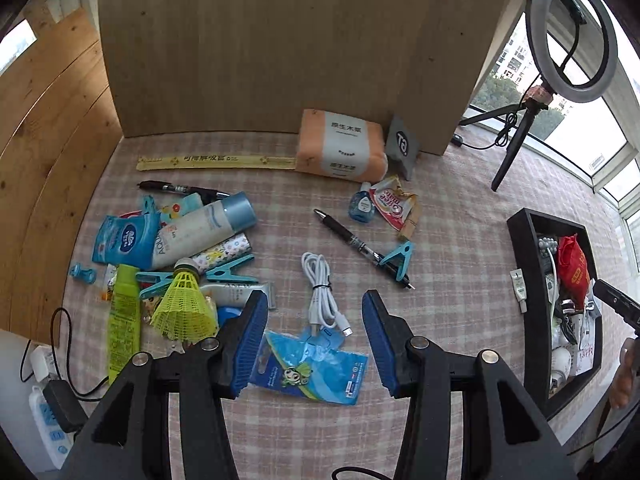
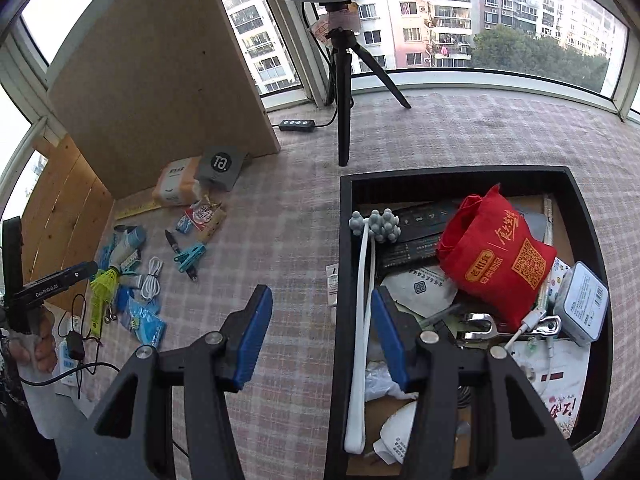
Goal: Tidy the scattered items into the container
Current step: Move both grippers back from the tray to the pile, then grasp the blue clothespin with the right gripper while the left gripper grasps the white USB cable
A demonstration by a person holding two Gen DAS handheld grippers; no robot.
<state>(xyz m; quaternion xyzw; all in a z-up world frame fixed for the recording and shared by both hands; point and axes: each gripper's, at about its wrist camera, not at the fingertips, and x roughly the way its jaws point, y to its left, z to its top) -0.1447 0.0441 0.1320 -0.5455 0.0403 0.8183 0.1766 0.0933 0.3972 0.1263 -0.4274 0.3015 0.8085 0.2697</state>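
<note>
Black open container (image 2: 345, 240) part-filled, scattered items (image 1: 180, 264) strewn on checked cloth beside

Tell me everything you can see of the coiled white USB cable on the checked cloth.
The coiled white USB cable is a thin, smooth, plastic-looking cord folded into a long loop and cinched at its middle by a dark tie. Its plug ends lie nearest the camera, overlapping the top edge of the blue cartoon-printed packet. It lies flat on the pink checked tablecloth, ahead of the left gripper, whose jaws stand apart, empty.

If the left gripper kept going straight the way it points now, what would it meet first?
Most likely the blue illustrated packet lying flat on the checked cloth between the open fingers of the left gripper, with the white coiled cable just beyond it. Depth is hard to judge from this view.
</note>
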